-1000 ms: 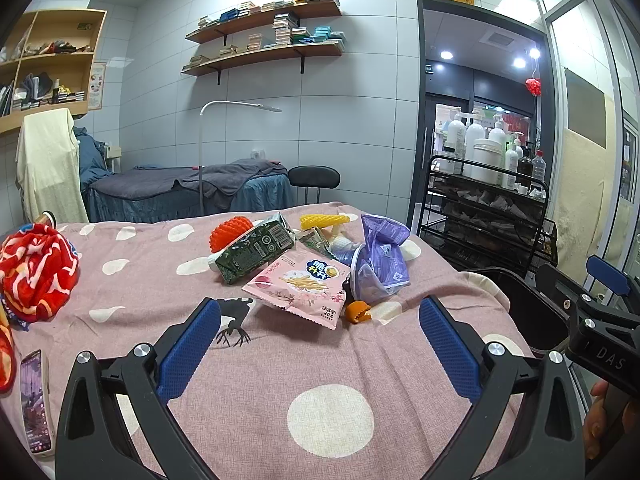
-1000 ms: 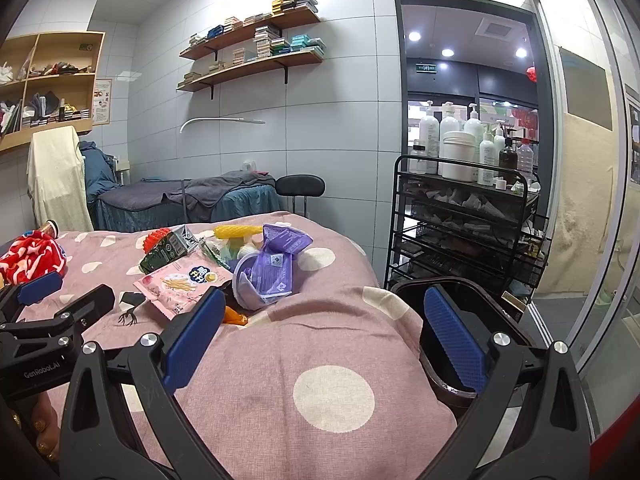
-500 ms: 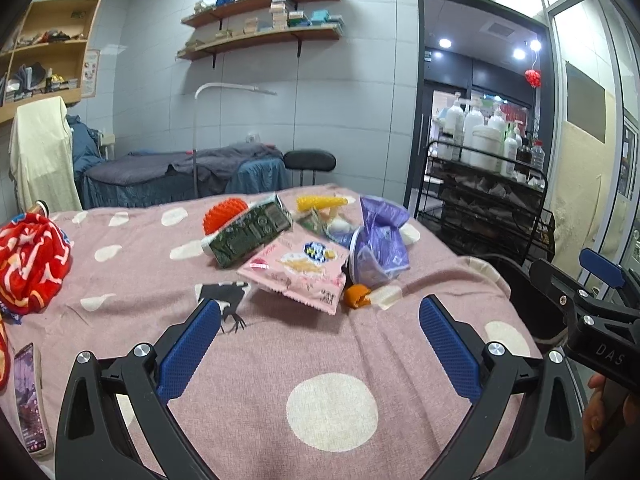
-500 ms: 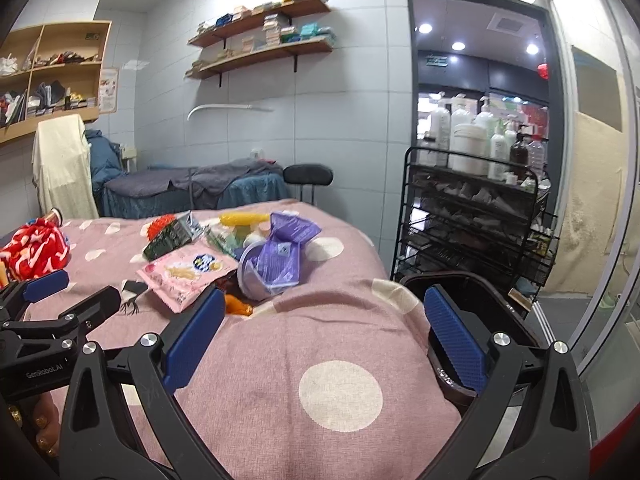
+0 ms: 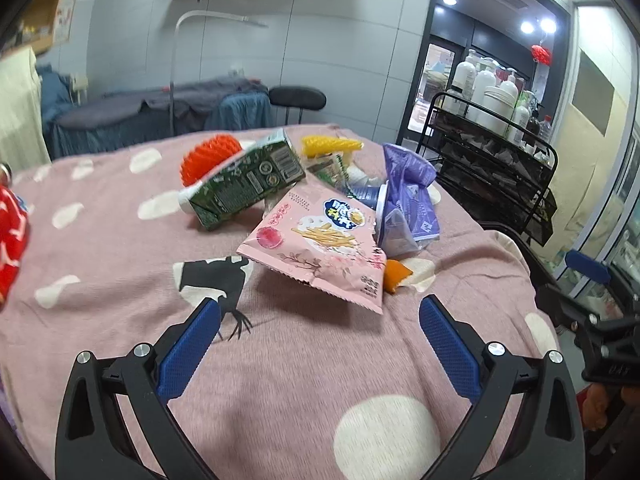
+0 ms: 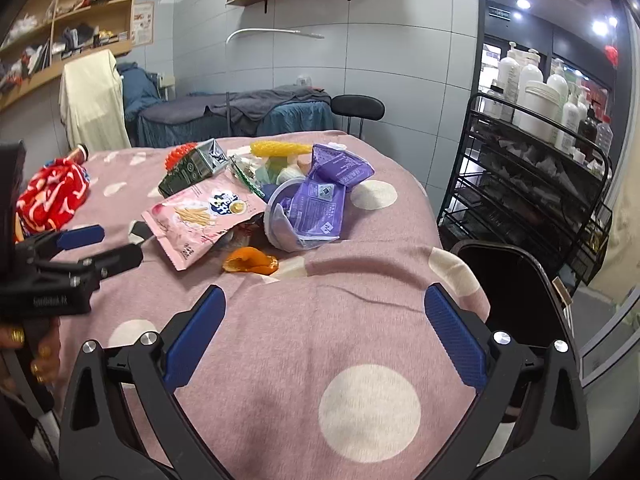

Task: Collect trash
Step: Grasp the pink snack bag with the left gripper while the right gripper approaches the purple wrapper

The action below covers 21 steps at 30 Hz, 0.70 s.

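A heap of trash lies on the pink spotted blanket: a pink snack bag, a green carton, a purple wrapper with a cup, an orange peel and a yellow piece. My left gripper stands open just short of the snack bag. My right gripper is open too, nearer the bed's right edge, with the peel ahead of it. Neither holds anything.
A black bin stands on the floor off the bed's right edge. A black wire rack with bottles is behind it. An orange spiky ball and a red cloth lie on the bed at left.
Both grippers have moved forward toward the trash heap and tipped downward, so the pile looks larger and closer. Both stayed open.
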Each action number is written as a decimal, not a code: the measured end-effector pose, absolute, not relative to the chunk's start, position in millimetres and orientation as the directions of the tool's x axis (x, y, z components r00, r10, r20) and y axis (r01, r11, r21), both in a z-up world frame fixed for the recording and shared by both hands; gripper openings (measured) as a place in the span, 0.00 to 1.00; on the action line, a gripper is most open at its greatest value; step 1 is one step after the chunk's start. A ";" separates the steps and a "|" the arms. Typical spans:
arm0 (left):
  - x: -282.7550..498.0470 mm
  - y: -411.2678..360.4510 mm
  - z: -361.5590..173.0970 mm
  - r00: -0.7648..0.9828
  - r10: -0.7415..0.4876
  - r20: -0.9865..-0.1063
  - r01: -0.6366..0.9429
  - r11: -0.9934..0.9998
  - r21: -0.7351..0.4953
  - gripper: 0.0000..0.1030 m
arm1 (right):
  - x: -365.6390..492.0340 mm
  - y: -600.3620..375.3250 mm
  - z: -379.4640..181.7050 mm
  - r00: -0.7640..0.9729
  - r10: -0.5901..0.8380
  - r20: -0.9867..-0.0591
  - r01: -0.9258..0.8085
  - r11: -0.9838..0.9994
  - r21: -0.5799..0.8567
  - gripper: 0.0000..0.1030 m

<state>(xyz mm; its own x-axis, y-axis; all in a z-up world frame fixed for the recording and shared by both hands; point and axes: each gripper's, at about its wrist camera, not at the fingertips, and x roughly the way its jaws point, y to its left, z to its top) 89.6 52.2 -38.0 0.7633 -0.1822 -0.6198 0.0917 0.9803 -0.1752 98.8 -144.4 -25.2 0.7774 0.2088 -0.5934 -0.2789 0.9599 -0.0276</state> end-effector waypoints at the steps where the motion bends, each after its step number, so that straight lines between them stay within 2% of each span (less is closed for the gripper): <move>1: 96.6 56.3 -39.5 0.752 -0.199 -0.628 0.089 0.975 -0.203 0.95 | 101.7 -143.5 -25.7 0.771 0.212 -0.600 -0.285 0.958 -0.027 0.96; 5: 123.2 71.0 -43.8 0.719 -0.272 -0.639 0.082 0.947 -0.310 0.89 | 108.2 -140.6 -27.1 0.764 0.208 -0.611 -0.295 0.954 -0.044 0.96; 8: 139.7 81.9 -48.7 0.695 -0.323 -0.642 0.066 0.918 -0.391 0.80 | 112.0 -138.8 -28.8 0.759 0.206 -0.617 -0.301 0.952 -0.052 0.96; 10: 143.9 86.9 -51.8 0.679 -0.356 -0.641 0.054 0.896 -0.441 0.67 | 113.0 -138.4 -30.2 0.756 0.207 -0.621 -0.303 0.952 -0.052 0.96; 14: 142.2 87.9 -62.8 0.633 -0.451 -0.629 0.046 0.833 -0.551 0.65 | 114.8 -138.3 -33.3 0.752 0.205 -0.626 -0.302 0.952 -0.050 0.96; 17: 139.0 82.5 -68.8 0.616 -0.478 -0.626 0.053 0.818 -0.573 0.62 | 118.0 -138.6 -36.0 0.748 0.203 -0.632 -0.299 0.953 -0.048 0.96; 20: 143.1 75.0 -70.7 0.599 -0.495 -0.630 0.062 0.812 -0.580 0.53 | 120.4 -138.2 -37.7 0.744 0.204 -0.636 -0.299 0.953 -0.044 0.96; 21: 145.3 74.1 -72.3 0.592 -0.502 -0.631 0.063 0.809 -0.585 0.47 | 120.9 -138.0 -37.8 0.744 0.204 -0.636 -0.299 0.953 -0.044 0.96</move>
